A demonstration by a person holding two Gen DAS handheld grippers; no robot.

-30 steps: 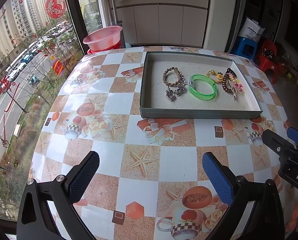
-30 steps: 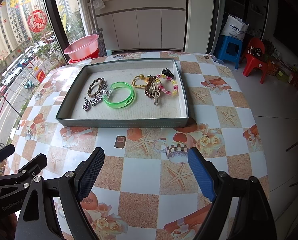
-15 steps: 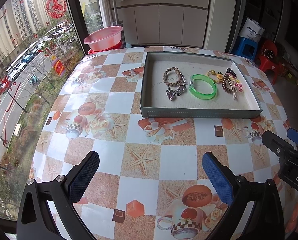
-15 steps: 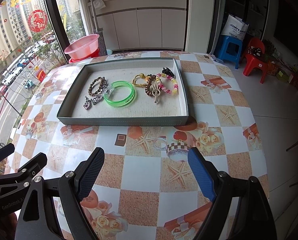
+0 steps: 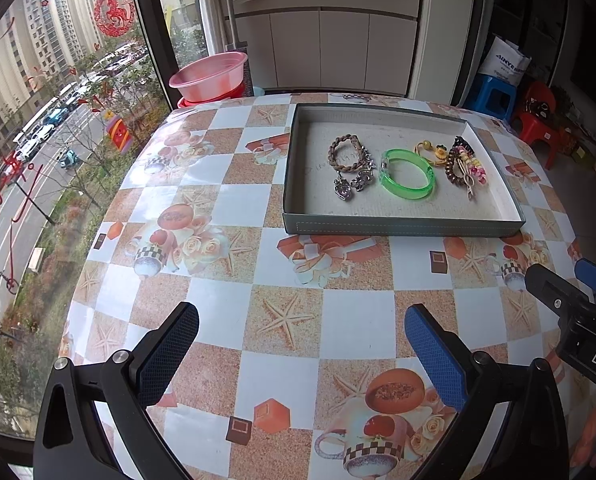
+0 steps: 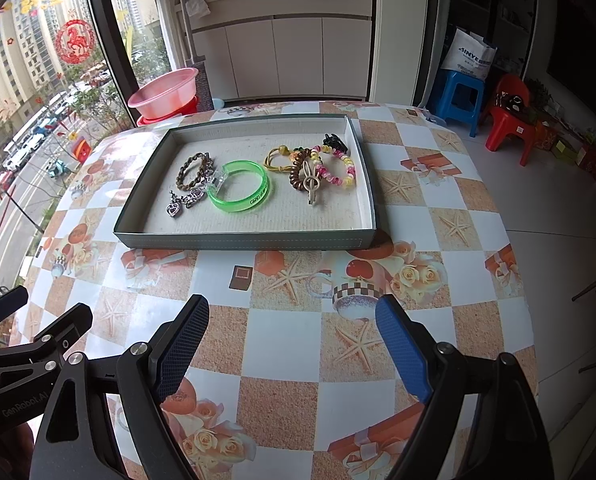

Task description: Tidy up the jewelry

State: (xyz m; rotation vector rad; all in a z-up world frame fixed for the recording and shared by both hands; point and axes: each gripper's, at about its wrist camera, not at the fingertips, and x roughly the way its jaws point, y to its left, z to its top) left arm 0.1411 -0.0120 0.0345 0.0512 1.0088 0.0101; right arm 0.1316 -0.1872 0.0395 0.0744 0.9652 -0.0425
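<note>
A shallow grey rectangular tray (image 6: 241,239) sits on the checkered starfish-print table (image 6: 281,360), and all the jewelry lies inside it. Within the tray, a translucent green plastic bangle (image 6: 239,192) lies mid-floor, a braided brown bracelet with silver heart charms (image 6: 189,184) just beside it toward the window, and a cluster of beaded bracelets and hair ties (image 6: 318,168) on its other side. The left gripper (image 5: 302,344) and right gripper (image 6: 291,340) both hover over bare table on the near side of the tray, well apart from it, jaws spread wide and empty.
</note>
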